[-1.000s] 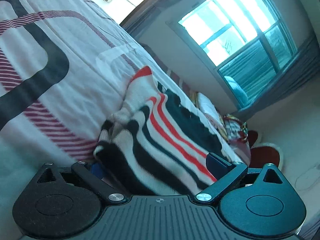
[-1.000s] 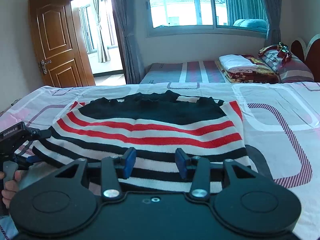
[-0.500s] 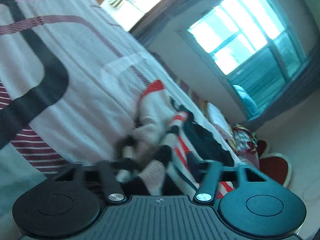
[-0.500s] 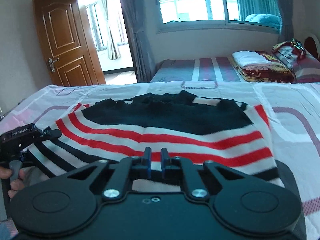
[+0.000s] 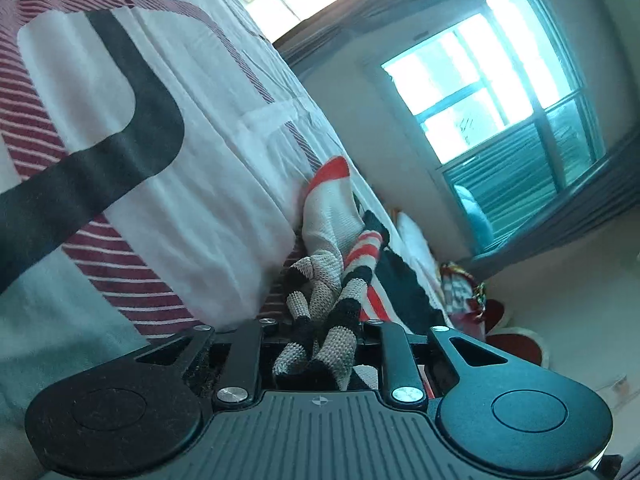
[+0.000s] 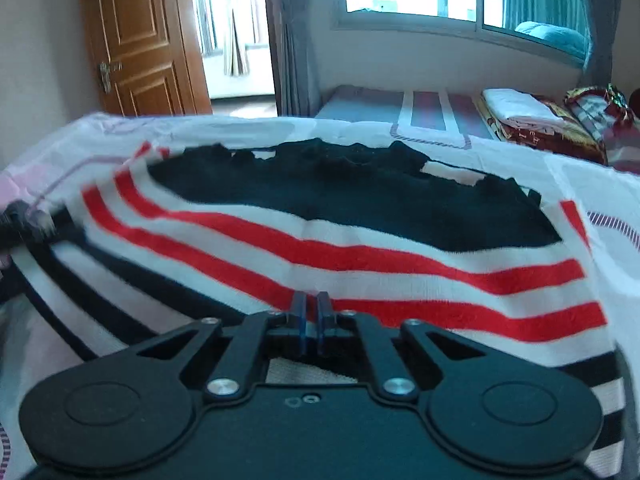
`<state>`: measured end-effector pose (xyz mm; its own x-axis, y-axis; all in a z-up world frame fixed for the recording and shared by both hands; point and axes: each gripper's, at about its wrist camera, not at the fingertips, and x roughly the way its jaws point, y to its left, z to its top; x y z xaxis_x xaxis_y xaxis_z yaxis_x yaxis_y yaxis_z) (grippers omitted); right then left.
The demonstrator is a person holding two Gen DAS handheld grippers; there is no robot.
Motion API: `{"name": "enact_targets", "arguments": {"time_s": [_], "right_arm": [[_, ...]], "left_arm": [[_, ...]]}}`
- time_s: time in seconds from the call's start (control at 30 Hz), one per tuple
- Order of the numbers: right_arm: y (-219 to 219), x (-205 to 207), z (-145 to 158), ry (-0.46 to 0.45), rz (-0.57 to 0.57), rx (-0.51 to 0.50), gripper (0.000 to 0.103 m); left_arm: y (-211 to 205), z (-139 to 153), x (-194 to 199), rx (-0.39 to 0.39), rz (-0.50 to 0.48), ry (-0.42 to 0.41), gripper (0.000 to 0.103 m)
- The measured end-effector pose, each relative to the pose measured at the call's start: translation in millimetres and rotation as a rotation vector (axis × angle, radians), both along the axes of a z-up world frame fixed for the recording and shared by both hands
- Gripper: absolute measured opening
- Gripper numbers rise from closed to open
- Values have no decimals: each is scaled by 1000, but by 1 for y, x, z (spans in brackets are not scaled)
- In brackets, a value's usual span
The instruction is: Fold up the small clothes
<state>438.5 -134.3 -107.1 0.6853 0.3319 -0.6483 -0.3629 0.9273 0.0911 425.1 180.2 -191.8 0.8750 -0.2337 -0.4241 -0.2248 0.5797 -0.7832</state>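
Observation:
A striped knit sweater (image 6: 340, 248) in white, red and black lies on the patterned bedsheet (image 6: 592, 176). My right gripper (image 6: 311, 312) is shut on the sweater's near hem, which is lifted off the bed. My left gripper (image 5: 320, 332) is shut on a bunched black-and-white striped edge of the same sweater (image 5: 332, 320) at its left side. The left gripper also shows, blurred, at the far left of the right wrist view (image 6: 24, 224). The sweater's hem under the right gripper is hidden.
The bedsheet (image 5: 120, 120) has red striped and black curved bands. A second bed with folded blankets (image 6: 520, 116) stands under the window. A brown wooden door (image 6: 136, 36) is at the back left beside grey curtains.
Both grippers closed from open onto the sweater. The right one moved forward over the garment and lifted its hem; the left one bunched the side edge between its fingers.

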Motion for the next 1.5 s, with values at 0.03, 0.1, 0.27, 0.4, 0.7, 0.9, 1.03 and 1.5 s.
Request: {"name": "enact_targets", "arguments": {"time_s": [0.03, 0.1, 0.27, 0.4, 0.7, 0.9, 1.03, 1.5], "right_arm": [[0, 0, 0, 2, 1, -1, 4], [-1, -1, 0, -4, 5, 0, 4], [-2, 0, -2, -5, 6, 6, 4], [-8, 6, -1, 31, -19, 56, 4], [-90, 1, 11, 84, -237, 457, 14], [-203, -32, 33, 48, -457, 649, 26], [-246, -47, 35, 65, -511, 743, 56], [-199, -11, -11, 362, -353, 876, 65]], "left_arm": [[1, -1, 2, -11, 2, 3, 20], [1, 1, 3, -34, 2, 2, 20], [1, 20, 5, -131, -46, -109, 20], [-13, 50, 17, -136, -142, -192, 19], [-138, 120, 78, -21, -478, -226, 19], [-260, 72, 121, 99, -723, 25, 20], [-298, 76, 109, 283, -769, 3, 42], [-153, 92, 100, 443, -505, 12, 59]]}}
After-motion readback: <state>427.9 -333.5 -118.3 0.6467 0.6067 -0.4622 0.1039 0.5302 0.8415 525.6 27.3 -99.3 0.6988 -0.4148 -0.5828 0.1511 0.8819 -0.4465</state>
